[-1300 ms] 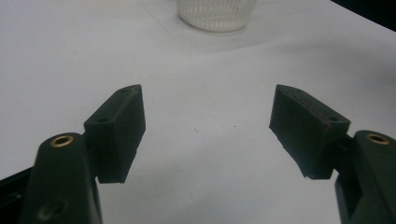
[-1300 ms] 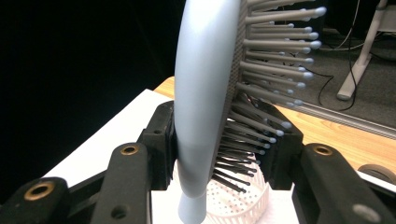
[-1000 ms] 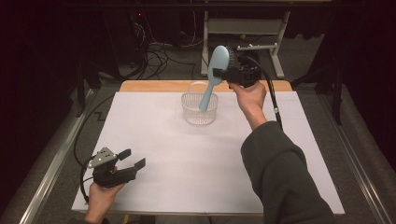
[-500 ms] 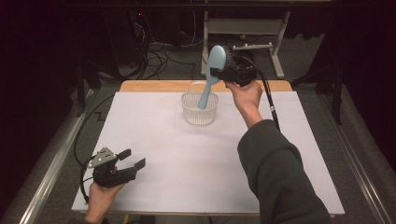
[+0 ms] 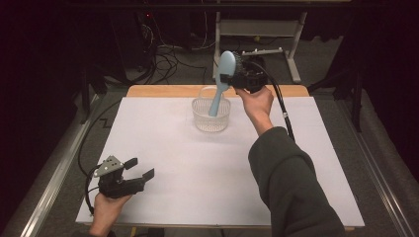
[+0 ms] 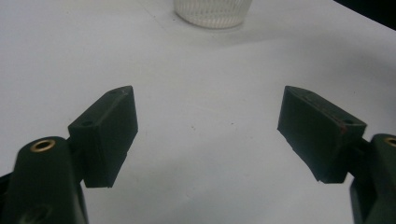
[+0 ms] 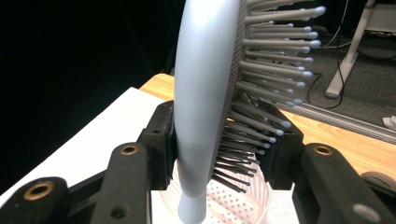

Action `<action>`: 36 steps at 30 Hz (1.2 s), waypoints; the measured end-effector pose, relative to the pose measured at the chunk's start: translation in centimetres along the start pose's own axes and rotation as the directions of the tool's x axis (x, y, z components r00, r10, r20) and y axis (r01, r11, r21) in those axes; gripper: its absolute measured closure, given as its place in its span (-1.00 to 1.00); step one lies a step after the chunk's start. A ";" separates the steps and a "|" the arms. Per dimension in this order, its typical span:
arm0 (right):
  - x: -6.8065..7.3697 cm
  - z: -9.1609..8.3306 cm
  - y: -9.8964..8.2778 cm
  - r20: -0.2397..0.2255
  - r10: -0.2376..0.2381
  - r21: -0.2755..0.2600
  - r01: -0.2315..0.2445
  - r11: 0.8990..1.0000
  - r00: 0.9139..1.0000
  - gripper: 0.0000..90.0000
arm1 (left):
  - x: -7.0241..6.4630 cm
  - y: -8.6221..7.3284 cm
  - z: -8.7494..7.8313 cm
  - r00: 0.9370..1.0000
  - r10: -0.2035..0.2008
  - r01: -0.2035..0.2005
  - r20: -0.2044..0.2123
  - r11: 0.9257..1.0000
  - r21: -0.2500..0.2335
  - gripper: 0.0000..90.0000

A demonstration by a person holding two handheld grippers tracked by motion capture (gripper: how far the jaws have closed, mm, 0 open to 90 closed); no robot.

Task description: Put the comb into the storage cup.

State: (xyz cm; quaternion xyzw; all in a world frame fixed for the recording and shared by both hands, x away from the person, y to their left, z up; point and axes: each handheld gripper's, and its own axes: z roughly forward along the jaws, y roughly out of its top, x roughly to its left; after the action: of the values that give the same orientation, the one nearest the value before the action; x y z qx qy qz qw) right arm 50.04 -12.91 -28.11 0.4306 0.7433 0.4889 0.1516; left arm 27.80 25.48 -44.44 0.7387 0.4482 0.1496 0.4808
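A light blue hairbrush (image 5: 221, 81) hangs handle-down above a clear plastic basket (image 5: 211, 122) at the far middle of the white table. My right gripper (image 5: 228, 76) is shut on the brush's head, one jaw on its smooth back, the other against its bristles. In the right gripper view the hairbrush (image 7: 205, 93) stands upright between the jaws, its handle tip over the basket (image 7: 233, 205). My left gripper (image 5: 137, 169) rests open near the table's front left corner, nothing between its fingers (image 6: 105, 135). The basket (image 6: 212, 11) lies far ahead of it.
A white sheet (image 5: 197, 173) covers the table, with a wooden strip (image 5: 163, 91) bare along the far edge. Behind the table are floor cables (image 5: 163, 59) and a white metal stand (image 5: 291, 44). A black cable (image 5: 281, 108) trails from my right gripper along the forearm.
The right gripper has carried the hairbrush slightly left and tilted it more upright, so the handle now points down into the basket's opening. The left gripper has stayed put.
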 end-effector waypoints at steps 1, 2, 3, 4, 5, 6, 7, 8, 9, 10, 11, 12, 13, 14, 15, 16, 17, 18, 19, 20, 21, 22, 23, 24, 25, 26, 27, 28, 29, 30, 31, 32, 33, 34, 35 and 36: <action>0.0 0.1 0.0 0.000 0.003 0.000 -0.003 1.000 1.000 0.22 | 0.0 0.0 0.0 1.000 0.000 0.000 0.000 1.000 0.000 -0.57; 0.0 0.1 0.0 -0.001 0.002 0.000 -0.002 1.000 1.000 0.21 | 0.0 0.0 0.0 1.000 0.001 -0.001 -0.001 1.000 0.000 -0.57; 0.0 0.2 -0.1 0.000 0.001 0.000 -0.001 1.000 1.000 0.21 | 0.0 0.0 0.0 1.000 0.001 -0.001 -0.001 1.000 0.000 -0.57; 0.0 0.3 -0.1 0.001 0.002 0.003 -0.002 1.000 1.000 0.21 | 0.0 0.0 0.0 1.000 0.001 -0.001 0.000 1.000 0.000 -0.57; 0.0 0.3 -0.1 0.002 -0.001 0.004 0.001 1.000 1.000 0.21 | 0.0 0.0 0.0 1.000 0.002 -0.002 0.000 1.000 0.000 -0.57; 0.0 0.4 -0.2 0.004 -0.001 0.005 0.001 1.000 1.000 0.21 | 0.0 0.0 0.0 1.000 0.001 -0.001 -0.001 1.000 -0.001 -0.57; 0.0 0.5 -0.2 0.006 -0.002 0.006 0.002 1.000 1.000 0.21 | 0.0 0.0 0.0 1.000 0.002 -0.002 0.000 1.000 -0.001 -0.57; 0.0 0.6 -0.3 0.006 0.001 0.007 -0.001 1.000 1.000 0.21 | 0.0 0.0 0.0 1.000 0.002 -0.002 -0.001 1.000 -0.001 -0.57; -0.1 0.6 -0.3 0.006 0.001 0.007 -0.001 1.000 1.000 0.21 | 0.0 0.0 0.0 1.000 0.001 -0.001 -0.001 1.000 -0.001 -0.57; -0.1 0.7 -0.4 0.006 0.000 0.007 0.000 1.000 1.000 0.21 | 0.0 0.0 0.0 1.000 0.001 -0.001 0.000 1.000 0.000 -0.57; -0.1 0.8 -0.4 0.007 0.003 0.012 -0.003 1.000 1.000 0.21 | 0.0 0.0 0.0 1.000 0.001 -0.001 0.000 1.000 0.000 -0.57; -0.1 0.9 -0.5 0.009 0.004 0.014 -0.004 1.000 1.000 0.21 | 0.0 0.0 0.0 1.000 0.001 -0.001 0.000 1.000 0.000 -0.57; -0.1 1.0 -0.5 0.010 0.002 0.014 -0.002 1.000 1.000 0.21 | 0.0 0.0 0.0 1.000 0.002 -0.002 0.000 1.000 0.000 -0.57; -0.1 1.1 -0.6 0.011 0.002 0.014 -0.002 1.000 1.000 0.21 | 0.0 0.0 0.0 1.000 0.001 -0.001 0.000 1.000 0.000 -0.57; -0.2 1.2 -0.6 0.010 0.004 0.015 -0.004 1.000 1.000 0.21 | 0.0 0.0 0.0 1.000 0.001 -0.001 0.000 1.000 0.000 -0.57; -0.2 1.2 -0.7 0.009 0.005 0.016 -0.006 1.000 1.000 0.21 | 0.0 0.0 0.0 1.000 0.000 0.000 0.000 1.000 -0.001 -0.57; -0.2 1.3 -0.8 0.009 0.008 0.018 -0.009 1.000 1.000 0.21 | 0.0 0.0 0.0 1.000 0.001 -0.001 0.001 1.000 -0.001 -0.57; -0.2 1.4 -0.8 0.008 0.007 0.018 -0.007 1.000 1.000 0.21 | 0.0 0.0 0.0 1.000 0.001 -0.001 0.000 1.000 -0.001 -0.57; -0.2 1.5 -0.9 0.010 0.006 0.022 -0.007 1.000 1.000 0.21 | 0.0 0.0 0.0 1.000 0.002 -0.002 0.001 1.000 -0.001 -0.57; -0.2 1.6 -0.9 0.010 0.005 0.024 -0.005 1.000 1.000 0.21 | 0.0 0.0 0.0 1.000 0.002 -0.002 0.001 1.000 0.000 -0.57; -0.2 1.6 -1.0 0.011 0.003 0.026 -0.003 1.000 1.000 0.21 | 0.0 0.0 0.0 1.000 0.002 -0.002 0.001 1.000 0.000 -0.57; -0.2 1.7 -1.1 0.012 0.005 0.028 -0.005 1.000 1.000 0.21 | 0.0 0.0 0.0 1.000 0.002 -0.002 0.000 1.000 0.000 -0.57; -0.2 1.8 -1.1 0.012 0.007 0.029 -0.007 1.000 1.000 0.21 | 0.0 0.0 0.0 1.000 0.002 -0.002 0.000 1.000 -0.001 -0.57; -0.3 1.9 -1.2 0.011 0.008 0.029 -0.008 1.000 1.000 0.21 | 0.0 0.0 0.0 1.000 0.001 -0.001 -0.001 1.000 -0.001 -0.57; -0.3 1.9 -1.3 0.011 0.012 0.031 -0.012 0.999 1.000 0.21 | 0.0 0.0 0.0 1.000 0.002 -0.002 0.000 1.000 -0.001 -0.57; -0.4 2.0 -1.3 0.011 0.012 0.030 -0.012 0.999 1.000 0.21 | 0.0 0.0 0.0 1.000 0.001 -0.001 0.000 1.000 -0.001 -0.57; -0.4 2.0 -1.4 0.011 0.019 0.030 -0.019 0.999 1.000 0.21 | 0.0 0.0 0.0 1.000 0.002 -0.002 0.000 1.000 0.000 -0.57; -0.5 2.1 -1.5 0.012 0.021 0.028 -0.021 0.999 1.000 0.21 | 0.0 0.0 0.0 1.000 0.001 -0.001 0.000 1.000 0.000 -0.57; -0.5 2.1 -1.5 0.013 0.024 0.029 -0.025 0.999 1.000 0.21 | 0.0 0.0 0.0 1.000 0.002 -0.002 0.000 1.000 0.000 -0.57; -0.5 2.2 -1.6 0.015 0.027 0.030 -0.028 0.999 1.000 0.21 | 0.0 0.0 0.0 1.000 0.002 -0.002 -0.002 1.000 -0.001 -0.57; -0.6 2.3 -1.6 0.016 0.026 0.031 -0.026 0.999 1.000 0.21 | 0.0 0.0 0.0 1.000 0.003 -0.003 -0.003 1.000 -0.001 -0.57; -0.5 2.4 -1.6 0.017 0.028 0.035 -0.028 0.999 0.999 0.21 | 0.0 0.0 -0.1 1.000 0.001 -0.001 -0.002 1.000 -0.002 -0.57; -0.5 2.4 -1.7 0.017 0.022 0.037 -0.023 0.999 1.000 0.21 | 0.0 0.0 -0.1 1.000 0.001 -0.001 -0.003 1.000 -0.003 -0.57; -0.5 2.5 -1.7 0.018 0.021 0.042 -0.022 0.999 1.000 0.21 | 0.0 0.0 -0.1 1.000 0.001 -0.001 -0.003 1.000 -0.003 -0.57; -0.5 2.6 -1.8 0.018 0.016 0.043 -0.017 0.999 1.000 0.21 | 0.0 0.0 -0.1 1.000 0.000 0.000 -0.002 1.000 -0.003 -0.57; -0.4 2.7 -1.8 0.016 0.014 0.044 -0.015 0.999 1.000 0.21 | 0.0 0.0 -0.1 1.000 0.001 -0.001 -0.002 1.000 -0.002 -0.57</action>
State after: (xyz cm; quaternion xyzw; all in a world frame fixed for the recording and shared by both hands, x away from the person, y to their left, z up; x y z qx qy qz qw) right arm 51.15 -11.93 -31.04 0.4432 0.7495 0.4701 0.1444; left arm 27.78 25.52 -44.42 0.7382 0.4481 0.1511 0.4811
